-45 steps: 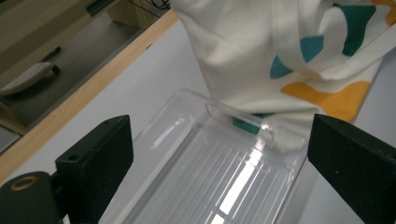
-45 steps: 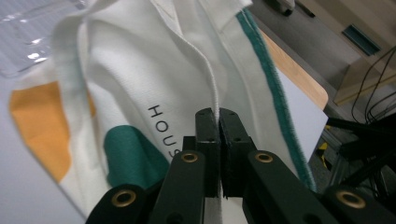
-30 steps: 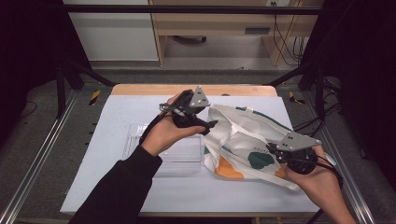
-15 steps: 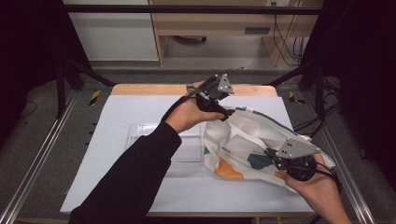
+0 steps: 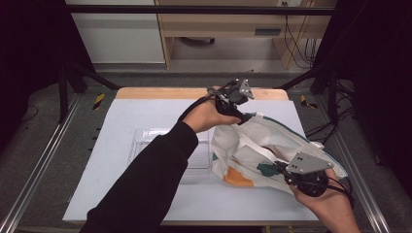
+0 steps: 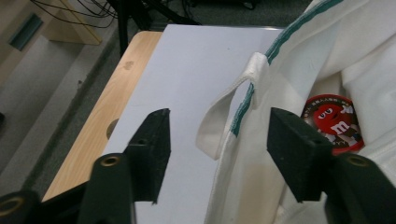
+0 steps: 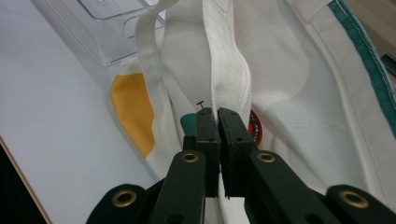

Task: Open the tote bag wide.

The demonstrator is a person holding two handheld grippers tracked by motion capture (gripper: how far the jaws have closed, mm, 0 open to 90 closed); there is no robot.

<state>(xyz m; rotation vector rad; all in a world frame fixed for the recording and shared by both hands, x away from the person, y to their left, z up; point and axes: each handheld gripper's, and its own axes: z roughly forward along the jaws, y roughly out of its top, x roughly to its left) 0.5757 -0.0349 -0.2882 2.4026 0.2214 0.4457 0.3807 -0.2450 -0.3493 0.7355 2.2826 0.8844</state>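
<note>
High view: bag (image 5: 272,145) lies right of the tray (image 5: 160,145) on the counter (image 5: 121,116). Left claw (image 5: 243,116) sits at the bag's far rim; right claw (image 5: 282,167) at its near edge.

Left gripper view: jaws half wide, just been closing, the handle loop (image 6: 224,121) between them, untouched.

Right gripper view: right claw pinches the bag's rim, seam running straight away from it.

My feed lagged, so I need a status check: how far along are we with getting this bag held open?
Done: the right hand-held gripper is shut on the bag's near rim. In hand: the left hand-held gripper has just been closing around the far rim by the handle, pads not yet pressing. A red tin already lies inside. Left: clamp that rim, probably spread the mouth; the clear tray sits beside it.
</note>
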